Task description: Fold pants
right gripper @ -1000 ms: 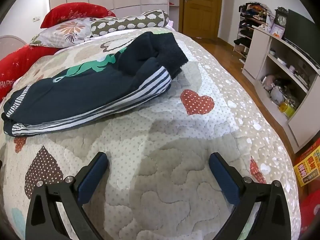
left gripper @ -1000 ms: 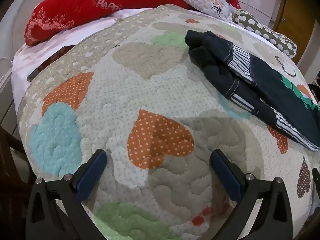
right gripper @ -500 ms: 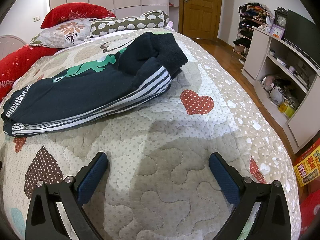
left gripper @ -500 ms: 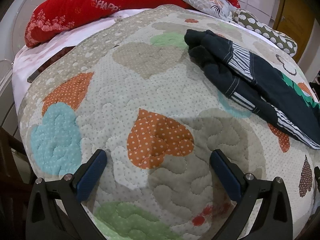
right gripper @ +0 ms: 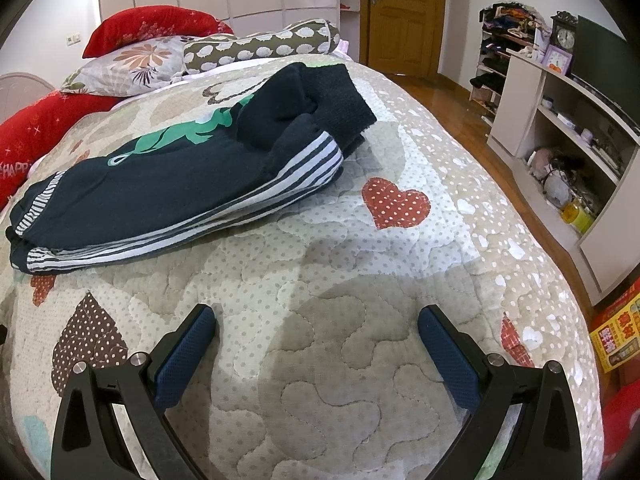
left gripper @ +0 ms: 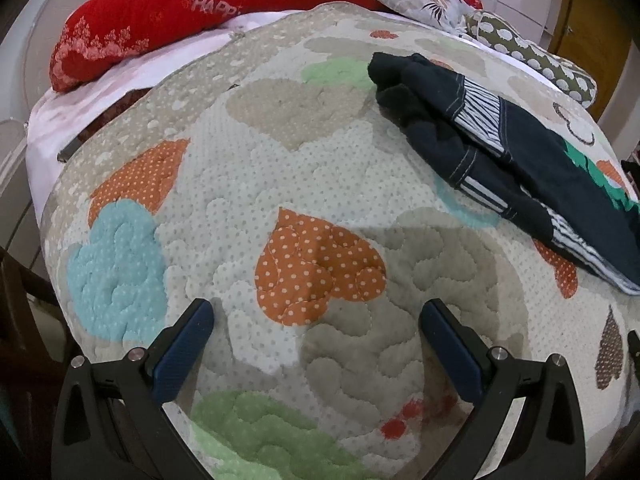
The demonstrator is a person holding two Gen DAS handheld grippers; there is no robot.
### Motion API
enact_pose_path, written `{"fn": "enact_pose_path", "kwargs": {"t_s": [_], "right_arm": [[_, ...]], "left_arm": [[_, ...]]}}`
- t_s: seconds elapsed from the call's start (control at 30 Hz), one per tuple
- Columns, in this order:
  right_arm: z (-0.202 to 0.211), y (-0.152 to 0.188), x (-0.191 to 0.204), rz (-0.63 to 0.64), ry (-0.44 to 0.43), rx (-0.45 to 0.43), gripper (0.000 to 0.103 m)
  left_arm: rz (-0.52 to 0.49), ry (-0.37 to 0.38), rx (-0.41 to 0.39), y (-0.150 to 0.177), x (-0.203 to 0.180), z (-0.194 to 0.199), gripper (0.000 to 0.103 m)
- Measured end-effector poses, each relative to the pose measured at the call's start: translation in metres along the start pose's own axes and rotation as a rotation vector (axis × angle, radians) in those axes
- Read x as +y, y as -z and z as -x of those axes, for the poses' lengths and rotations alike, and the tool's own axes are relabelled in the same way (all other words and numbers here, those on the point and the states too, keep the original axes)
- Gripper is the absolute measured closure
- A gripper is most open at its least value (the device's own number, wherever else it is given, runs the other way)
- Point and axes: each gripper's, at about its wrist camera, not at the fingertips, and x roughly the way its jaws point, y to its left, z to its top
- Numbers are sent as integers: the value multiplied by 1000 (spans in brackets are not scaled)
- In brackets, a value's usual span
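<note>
Dark navy pants (right gripper: 168,184) with white side stripes and a green print lie folded lengthwise across the heart-patterned quilt (right gripper: 340,280). In the left wrist view the pants (left gripper: 500,152) lie at the upper right, one end toward the pillows. My left gripper (left gripper: 316,332) is open and empty over the quilt (left gripper: 240,184), well short of the pants. My right gripper (right gripper: 316,332) is open and empty over bare quilt, in front of the pants' long edge.
Red pillows (left gripper: 180,12), a floral pillow (right gripper: 132,60) and a spotted bolster (right gripper: 260,46) line the head of the bed. A white shelf unit (right gripper: 560,128) and a wooden door (right gripper: 404,12) stand to the right. The bed edge drops off at right.
</note>
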Motion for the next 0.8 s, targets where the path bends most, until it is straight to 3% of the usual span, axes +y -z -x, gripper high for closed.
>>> {"fn": "enact_pose_path", "kwargs": {"t_s": [0.47,0.53,0.63,0.8], "right_arm": [[-1,2,1,13,2,-8,1],[0,4,1,15,2,-7,1],[0,4,1,16,-1,-7,1],[2,4,-3,11,-27,-8,0]], "left_arm": [[-9,2,-15,3,-1,3,0],[13,36,-2,-1,4,6,4],[45,114,-13,-6,11,20,29],[81,257,-33,-19,14,46,31]]}}
